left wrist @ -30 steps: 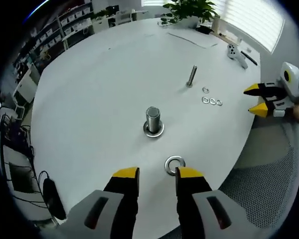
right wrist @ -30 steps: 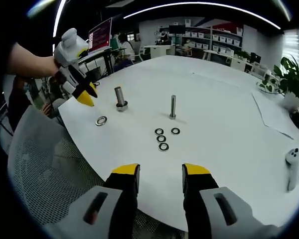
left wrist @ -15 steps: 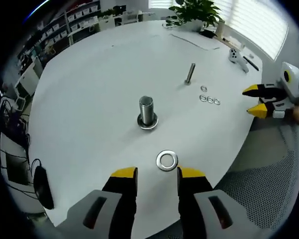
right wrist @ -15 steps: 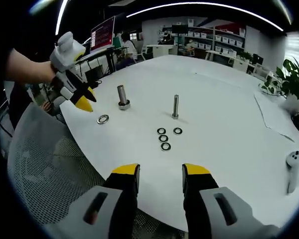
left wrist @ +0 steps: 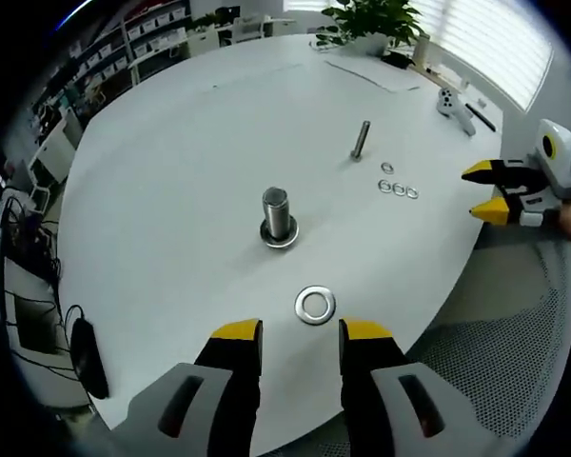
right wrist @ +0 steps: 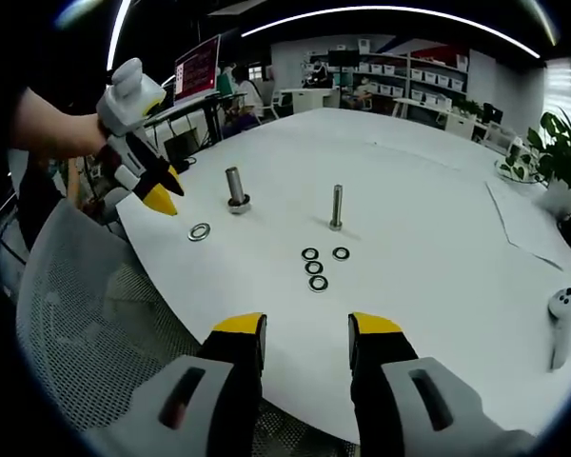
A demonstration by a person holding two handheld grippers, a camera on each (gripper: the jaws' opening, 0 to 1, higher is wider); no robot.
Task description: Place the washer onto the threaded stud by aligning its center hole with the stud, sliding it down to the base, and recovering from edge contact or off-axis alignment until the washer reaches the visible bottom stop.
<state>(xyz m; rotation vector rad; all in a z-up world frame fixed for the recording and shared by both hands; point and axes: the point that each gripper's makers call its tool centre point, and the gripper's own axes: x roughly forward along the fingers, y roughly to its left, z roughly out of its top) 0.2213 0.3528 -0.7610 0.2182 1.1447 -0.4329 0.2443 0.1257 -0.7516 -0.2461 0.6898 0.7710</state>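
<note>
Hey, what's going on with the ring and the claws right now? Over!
Left gripper open, empty. Right gripper open, empty. Big washer flat on the table, just ahead of left gripper, short of thick stud. Nothing between them.

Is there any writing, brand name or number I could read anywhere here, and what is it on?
None can be read.
Red screen behind the table: it may carry text, too blurred to read.
Shelf boxes at the back: any labels are too small to read.
Studs, washers, table and both hand-held grippers, left and right: no markings visible.
</note>
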